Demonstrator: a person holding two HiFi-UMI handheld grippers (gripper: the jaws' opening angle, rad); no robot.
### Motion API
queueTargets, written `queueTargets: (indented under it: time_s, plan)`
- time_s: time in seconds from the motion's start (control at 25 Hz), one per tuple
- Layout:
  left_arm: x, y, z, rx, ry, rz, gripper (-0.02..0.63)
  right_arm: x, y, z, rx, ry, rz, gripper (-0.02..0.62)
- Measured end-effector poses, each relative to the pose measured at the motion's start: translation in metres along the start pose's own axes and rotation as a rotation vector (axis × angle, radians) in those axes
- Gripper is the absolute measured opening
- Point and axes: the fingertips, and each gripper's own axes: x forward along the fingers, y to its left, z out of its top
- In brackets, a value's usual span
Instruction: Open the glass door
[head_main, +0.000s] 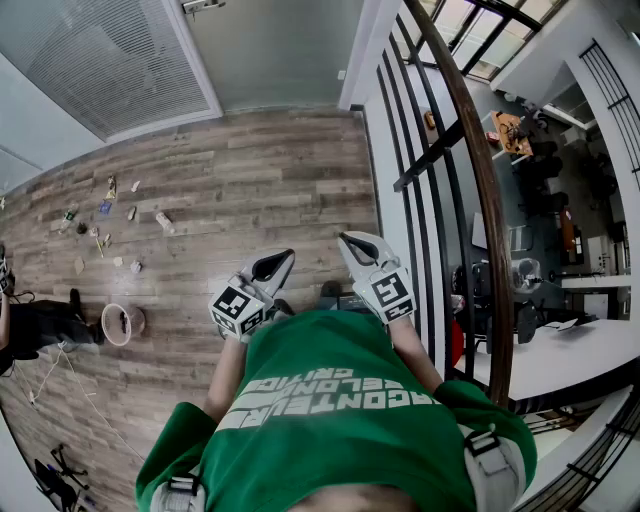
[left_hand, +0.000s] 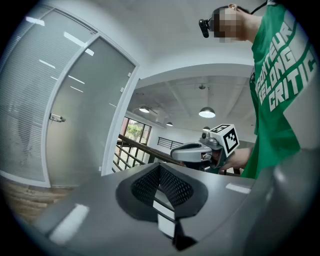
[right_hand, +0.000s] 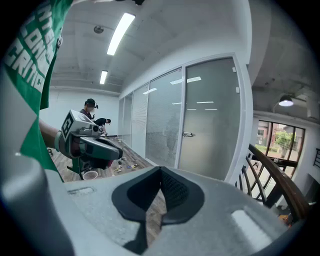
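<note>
Glass door (right_hand: 210, 120): being seen closed, well ahead across the wood floor (head_main: 230, 170); lever handle (right_hand: 187, 134) being carried at its left edge; left gripper (head_main: 283, 258), right gripper (head_main: 348, 240): both being held clenched, empty; advised: one claw being released before the handle is being pressed down.

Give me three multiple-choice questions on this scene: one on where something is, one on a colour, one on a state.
1. The railing stands:
A. on the person's left
B. on the person's right
C. far across the room

2. The person's shirt is:
A. red
B. green
C. white

3. The glass door is:
A. shut
B. wide open
C. off its hinges

Answers:
1. B: the railing runs down the head view's right side, just beyond the right gripper.
2. B: the shirt shows green in all three views.
3. A: the glass door sits flush in its frame, with nothing on its handle.
</note>
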Motion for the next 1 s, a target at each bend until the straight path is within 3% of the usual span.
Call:
queueTargets:
  time_s: [0.68, 1.0]
  plan:
    - [0.025, -0.019, -0.006, 0.017, 0.045, -0.048, 0.012, -0.019, -0.024, -0.008, 0.026, -0.022, -0.05, -0.008]
    - [0.032, -0.02, -0.01, 0.009, 0.062, -0.027, 0.012, -0.032, -0.048, -0.017, 0.044, -0.022, -0.074, -0.008]
